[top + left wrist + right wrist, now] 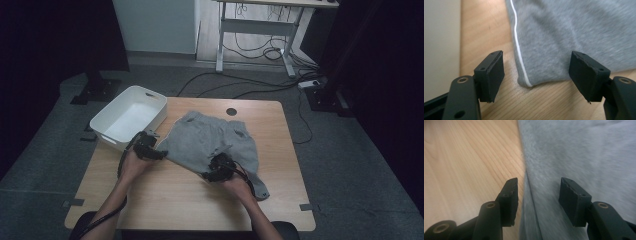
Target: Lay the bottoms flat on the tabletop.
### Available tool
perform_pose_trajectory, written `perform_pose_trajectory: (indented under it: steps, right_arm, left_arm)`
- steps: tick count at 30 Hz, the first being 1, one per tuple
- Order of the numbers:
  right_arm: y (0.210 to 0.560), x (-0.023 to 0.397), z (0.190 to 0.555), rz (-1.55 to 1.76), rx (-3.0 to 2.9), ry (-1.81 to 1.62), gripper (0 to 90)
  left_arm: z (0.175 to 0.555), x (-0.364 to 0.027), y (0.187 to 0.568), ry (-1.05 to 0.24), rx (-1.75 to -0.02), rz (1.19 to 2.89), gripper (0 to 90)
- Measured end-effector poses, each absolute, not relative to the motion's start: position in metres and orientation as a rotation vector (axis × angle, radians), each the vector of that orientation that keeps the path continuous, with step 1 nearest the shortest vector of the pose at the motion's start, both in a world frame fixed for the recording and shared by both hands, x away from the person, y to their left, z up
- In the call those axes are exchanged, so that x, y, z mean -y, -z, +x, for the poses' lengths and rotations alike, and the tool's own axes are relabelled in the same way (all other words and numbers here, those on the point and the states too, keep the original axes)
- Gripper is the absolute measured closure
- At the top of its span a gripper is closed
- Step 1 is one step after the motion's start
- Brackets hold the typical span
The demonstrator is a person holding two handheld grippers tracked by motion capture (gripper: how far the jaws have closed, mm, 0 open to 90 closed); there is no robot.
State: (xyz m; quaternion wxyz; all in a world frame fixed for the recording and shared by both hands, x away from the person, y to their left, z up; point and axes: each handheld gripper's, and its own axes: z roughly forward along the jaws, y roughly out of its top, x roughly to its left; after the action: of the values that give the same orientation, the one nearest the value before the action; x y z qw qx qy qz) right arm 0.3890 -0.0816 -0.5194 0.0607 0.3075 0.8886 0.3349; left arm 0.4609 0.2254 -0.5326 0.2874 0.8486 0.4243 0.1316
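Observation:
A pair of grey shorts lies spread on the wooden table. My left gripper is low at the garment's left corner. In the left gripper view its jaws stand open, and the corner of the shorts with its white piping lies between them, untouched by the pads. My right gripper is at the garment's near edge. In the right gripper view its jaws are open astride the folded hem of the shorts, with bare table to the left.
A white plastic bin stands at the table's far left corner, close behind my left hand; its pale wall shows in the left gripper view. A round cable hole sits at the far edge. Bare wood stretches along the near side.

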Motion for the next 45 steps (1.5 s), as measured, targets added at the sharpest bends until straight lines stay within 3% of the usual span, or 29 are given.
perform_pose_trajectory:
  steps: [2,5,8,11,12,14,16,20,23,25,30,35,39,45]
  right_arm:
    - [0.527,0.076,0.389,0.909,-2.701,-0.965,62.6]
    - [0.529,0.076,0.385,0.91,-2.681,-0.94,77.1]
    - [0.528,0.082,0.381,0.923,-2.717,-0.934,81.8]
    - [0.526,0.091,0.372,0.916,-2.749,-0.9,81.5]
    - [0.525,0.094,0.369,0.918,-2.754,-0.891,79.9]
    - [0.522,0.098,0.366,0.924,-2.743,-0.886,73.8]
    - [0.517,0.097,0.366,0.92,-2.725,-0.917,65.3]
    - [0.514,0.077,0.373,0.868,-2.696,-0.943,51.0]
    - [0.518,0.057,0.38,0.813,-2.691,-0.929,47.6]
    - [0.523,0.048,0.384,0.797,-2.682,-0.9,50.1]
    - [0.526,0.044,0.386,0.804,-2.686,-0.851,78.7]
    - [0.518,0.055,0.376,0.826,-2.724,-0.879,81.5]
    - [0.489,0.07,0.367,0.825,-2.686,-0.991,81.8]
    - [0.446,0.089,0.387,0.85,-2.571,-1.029,81.7]
  left_arm:
    - [0.46,-0.227,0.533,-0.335,-1.128,2.247,33.2]
    - [0.456,-0.225,0.529,-0.287,-1.086,2.275,55.8]
    - [0.446,-0.22,0.526,-0.226,-1.04,2.324,69.1]
    - [0.428,-0.214,0.525,-0.185,-0.981,2.36,68.8]
    - [0.421,-0.213,0.525,-0.192,-0.959,2.369,64.9]
    - [0.408,-0.213,0.525,-0.228,-0.937,2.379,47.6]
    - [0.401,-0.218,0.527,-0.243,-0.93,2.364,40.4]
    - [0.404,-0.229,0.532,-0.263,-0.935,2.329,40.3]
    - [0.413,-0.228,0.533,-0.259,-0.935,2.305,44.9]
    - [0.417,-0.224,0.533,-0.273,-0.913,2.318,50.5]
    - [0.413,-0.214,0.53,-0.262,-0.874,2.348,74.7]
    - [0.397,-0.212,0.515,-0.223,-0.803,2.357,78.5]
    - [0.391,-0.215,0.471,-0.253,-0.756,2.242,78.6]
    - [0.426,-0.195,0.431,-0.361,-0.749,2.167,77.7]
